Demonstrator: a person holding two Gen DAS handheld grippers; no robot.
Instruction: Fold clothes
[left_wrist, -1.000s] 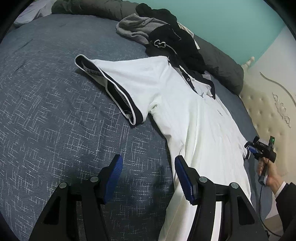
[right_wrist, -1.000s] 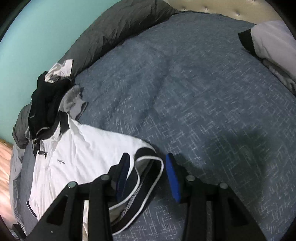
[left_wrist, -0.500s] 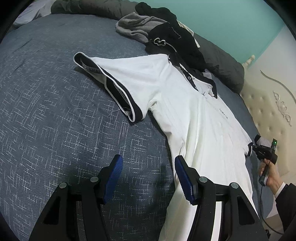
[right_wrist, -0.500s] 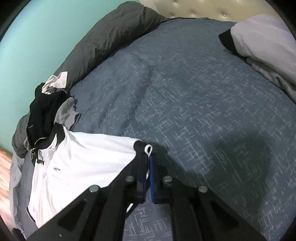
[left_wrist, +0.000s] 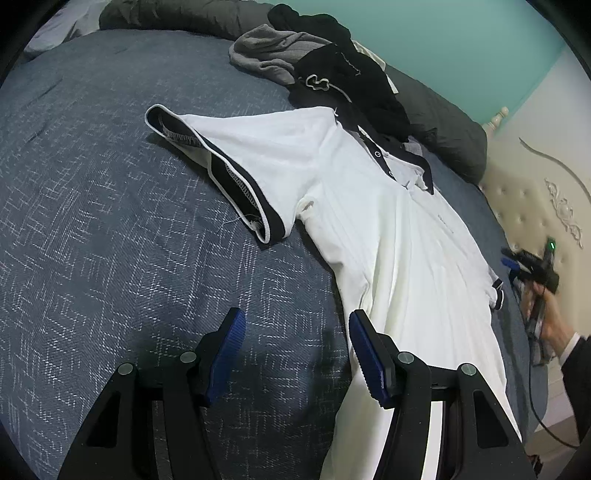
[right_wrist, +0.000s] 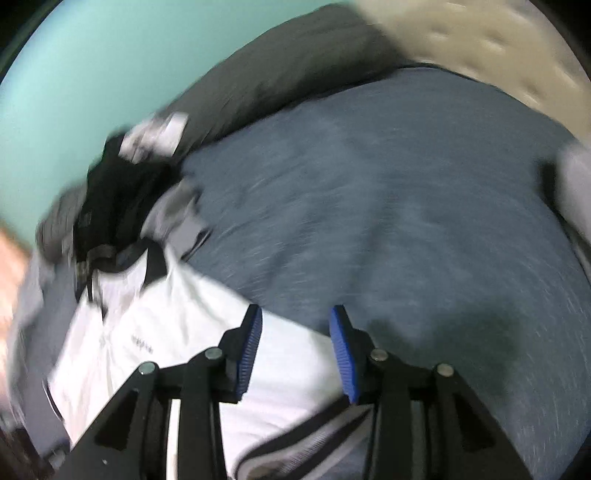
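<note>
Bed (left_wrist: 110, 221) with the blue cover had the white polo (left_wrist: 388, 240) laid flat across it. Right claw (right_wrist: 295, 343), pinched on the sleeve cuff half a second back, had just spread and let it drop, sleeve pulled out straight. Left claw (left_wrist: 295, 354) hung spread, holding nothing.

Opposite wrist views, shared shirt (left_wrist: 388, 236)

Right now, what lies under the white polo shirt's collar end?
The white polo shirt lies on the blue-grey bedspread; its collar overlaps a heap of black clothes. What lies under the body is hidden.
</note>
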